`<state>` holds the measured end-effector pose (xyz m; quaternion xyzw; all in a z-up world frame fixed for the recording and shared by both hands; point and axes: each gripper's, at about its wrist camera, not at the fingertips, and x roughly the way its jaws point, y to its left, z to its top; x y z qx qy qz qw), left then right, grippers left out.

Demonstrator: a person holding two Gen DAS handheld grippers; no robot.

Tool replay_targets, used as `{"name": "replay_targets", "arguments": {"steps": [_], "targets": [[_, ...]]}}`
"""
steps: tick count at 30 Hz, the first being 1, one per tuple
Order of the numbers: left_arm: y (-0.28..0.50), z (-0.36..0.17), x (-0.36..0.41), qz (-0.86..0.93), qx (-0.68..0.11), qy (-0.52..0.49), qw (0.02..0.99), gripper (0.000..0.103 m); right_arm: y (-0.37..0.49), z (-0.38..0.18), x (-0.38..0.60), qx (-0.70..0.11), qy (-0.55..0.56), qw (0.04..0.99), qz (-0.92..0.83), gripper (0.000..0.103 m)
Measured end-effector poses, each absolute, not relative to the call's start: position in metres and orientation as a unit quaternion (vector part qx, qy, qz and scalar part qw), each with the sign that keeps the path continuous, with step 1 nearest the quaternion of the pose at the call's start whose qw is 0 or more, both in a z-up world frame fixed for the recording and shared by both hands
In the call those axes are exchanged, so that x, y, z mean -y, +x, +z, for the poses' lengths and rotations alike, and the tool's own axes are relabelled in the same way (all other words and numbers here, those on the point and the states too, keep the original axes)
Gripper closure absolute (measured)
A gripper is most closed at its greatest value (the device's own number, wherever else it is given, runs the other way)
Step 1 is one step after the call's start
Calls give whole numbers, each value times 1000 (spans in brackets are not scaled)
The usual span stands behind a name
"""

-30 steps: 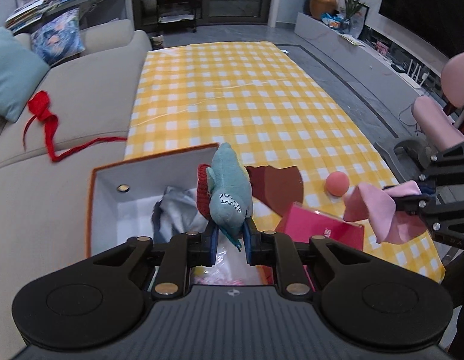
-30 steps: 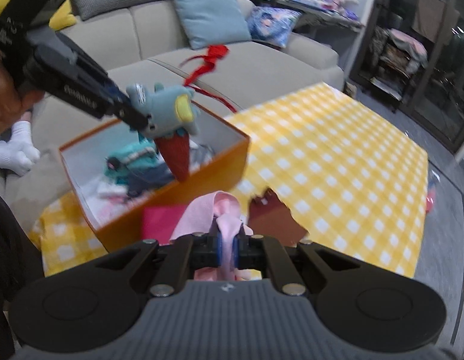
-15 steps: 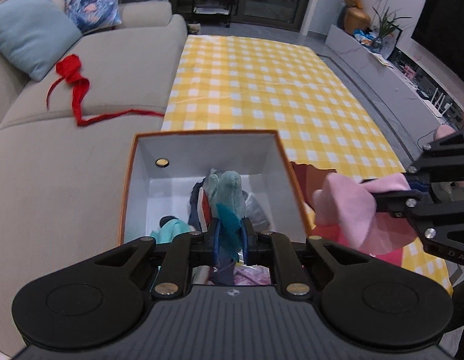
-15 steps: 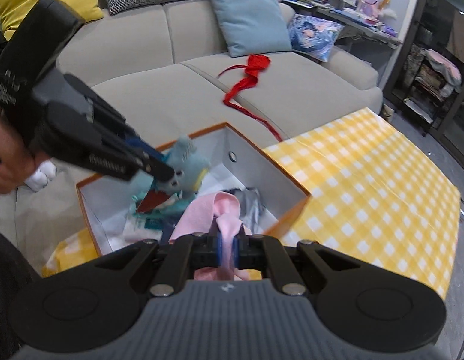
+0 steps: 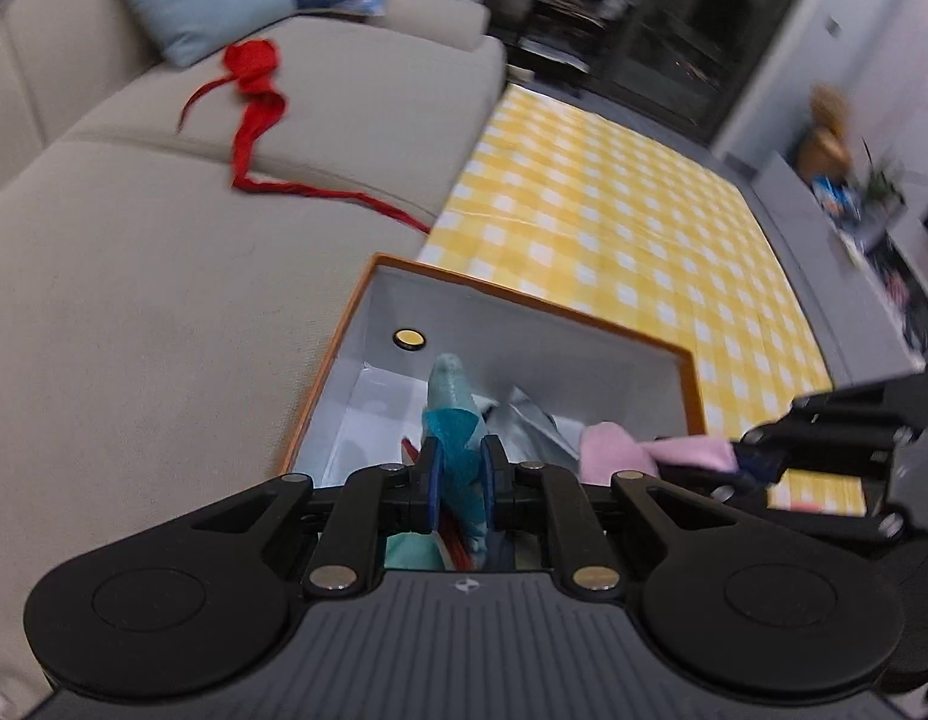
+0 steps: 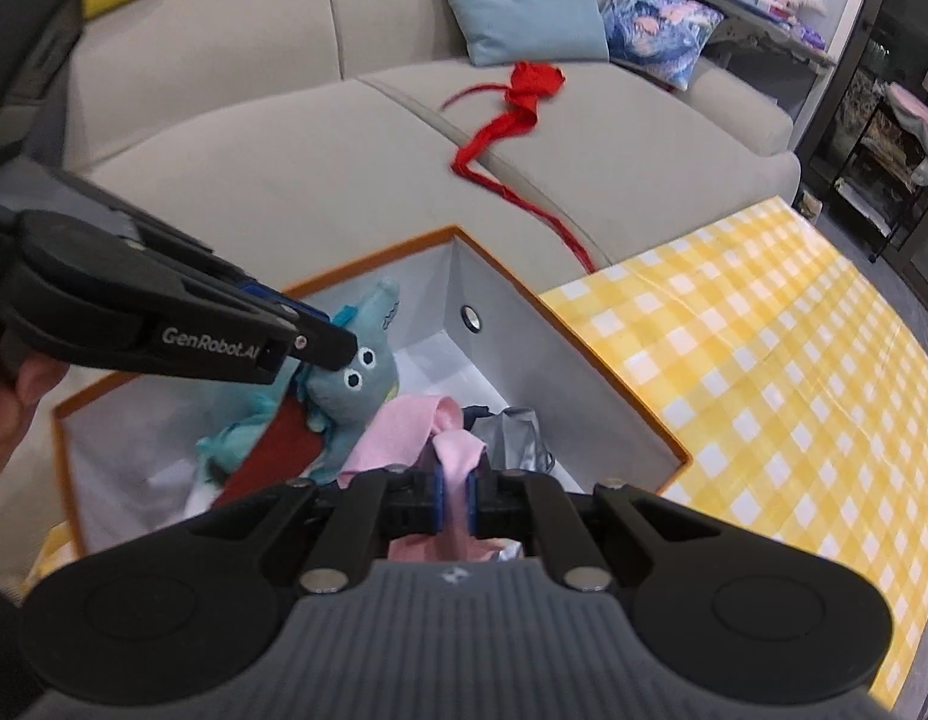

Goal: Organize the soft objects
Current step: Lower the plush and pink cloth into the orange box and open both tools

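Hand-held grippers both hang over the open orange box [image 6: 614, 384], each with its load inside the rim. The left hand-held gripper [image 5: 461, 480] is clamped on a blue stuffed toy [image 6: 359, 381], whose body runs straight out ahead of its fingers and points down toward the box floor, just short of the far wall with the metal eyelet. The right hand-held gripper [image 6: 455, 495] is pinched tight on a pink cloth [image 6: 416, 426], which bunches forward from its fingers and drapes over the grey clothing [image 6: 515, 429] directly ahead and below. Seen from the left one, the cloth and the other tool sit just to its right, close but not touching the toy. Both loads look placed for letting go, so the next move seems to be a plain opening above the pile. Beyond the box to the left, a red ribbon [image 5: 254, 96] lies on the sofa [image 5: 134, 276], nearer the left hand-held gripper, and a yellow checked cloth [image 5: 614, 228] stretches ahead right.
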<state>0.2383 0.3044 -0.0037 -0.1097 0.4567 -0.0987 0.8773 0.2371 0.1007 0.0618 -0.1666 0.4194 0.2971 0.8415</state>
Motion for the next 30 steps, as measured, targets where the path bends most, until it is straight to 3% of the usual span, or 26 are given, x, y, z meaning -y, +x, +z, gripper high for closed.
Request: {"name": "replay_targets", "arguments": {"steps": [2,5,18,26,30], "targets": [[244,-13,-310,-87,-458,-131,875,95,248,53,-107,-428,-167,838,293,99],[249,-22,-314,-80,-462,-135,873,95,265,42,-114,-437,-166,836,288,99],[266,-28,-327,-45,-466,-122,875,96,319,-1,-151,-469,-140,824,286,100],[265,-22,-356,-40,-452,-201,868,95,341,-13,-176,-464,-134,822,300,99],[267,-19,-360,-38,-447,-213,868,96,352,-20,-184,-462,-111,824,309,92]]}}
